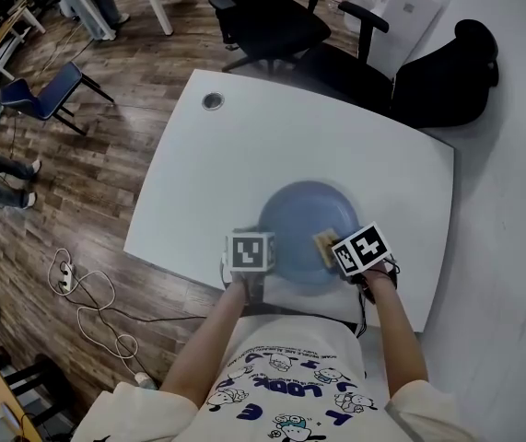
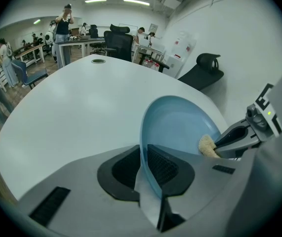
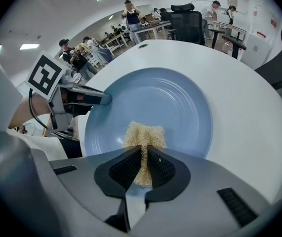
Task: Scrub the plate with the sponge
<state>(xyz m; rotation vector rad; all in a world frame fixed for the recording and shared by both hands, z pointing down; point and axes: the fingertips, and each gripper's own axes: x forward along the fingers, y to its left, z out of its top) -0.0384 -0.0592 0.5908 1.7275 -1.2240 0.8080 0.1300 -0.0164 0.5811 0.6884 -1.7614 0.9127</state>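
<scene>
Left gripper (image 2: 148, 171): I have it clamped on the near-left rim of the blue plate (image 2: 180, 125).
Right gripper (image 3: 143, 164): pinched on the tan sponge (image 3: 143, 132), which is soft and pressed to the plate's near-right floor.
Plate: stiff, probably slick, so I judge the rim the best hold; it lies by the near edge of the white table (image 1: 244, 155).

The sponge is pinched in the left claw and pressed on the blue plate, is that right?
Wrong claw: the sponge is pinched in the right claw, as the right gripper view shows, and pressed on the blue plate.
</scene>
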